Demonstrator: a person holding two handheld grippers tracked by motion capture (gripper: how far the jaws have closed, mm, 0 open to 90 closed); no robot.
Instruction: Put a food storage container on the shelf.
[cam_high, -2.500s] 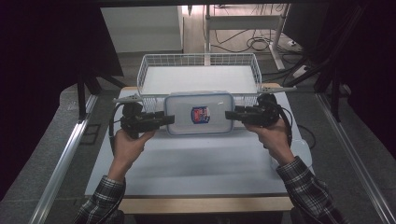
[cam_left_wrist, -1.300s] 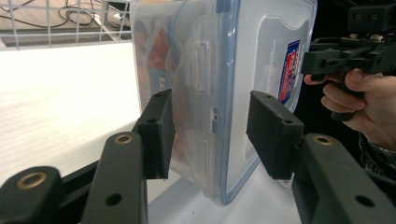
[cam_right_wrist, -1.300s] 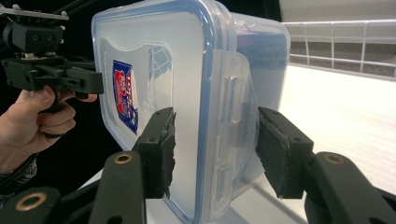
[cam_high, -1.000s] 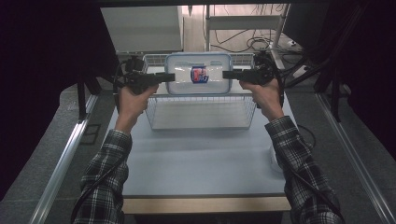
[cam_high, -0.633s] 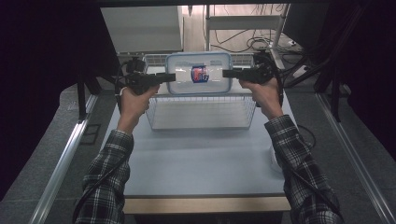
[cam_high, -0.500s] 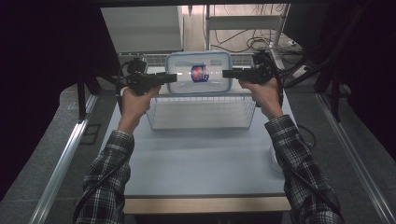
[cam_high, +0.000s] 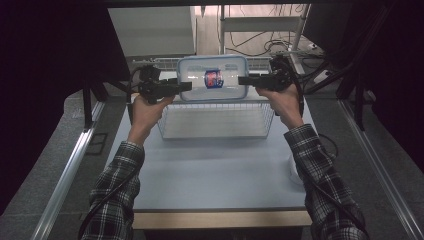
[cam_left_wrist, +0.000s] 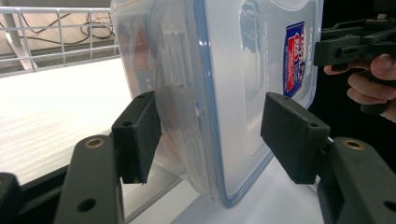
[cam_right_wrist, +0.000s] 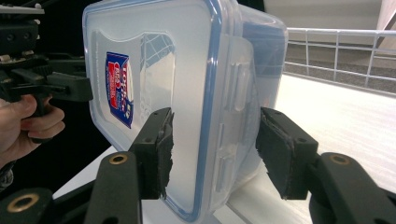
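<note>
**Container upright at basket's far edge, a gripper at each end**

High view: your left gripper (cam_high: 184, 86) and right gripper (cam_high: 245, 81) flank the container (cam_high: 212, 78), long axis running hand to hand, over the wire basket (cam_high: 216, 120) on the bench (cam_high: 210, 170).

Left gripper view: jaws have just been opening; one pad touches, the other stands clear of the lid.

Right gripper view: both pads press the container's end, so it hangs from your right.

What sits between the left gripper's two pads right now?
The end of the plastic container stands between the left gripper's pads, which have just been opening: one pad sits against its side, the lid-side pad stands clear, in the left gripper view.
</note>
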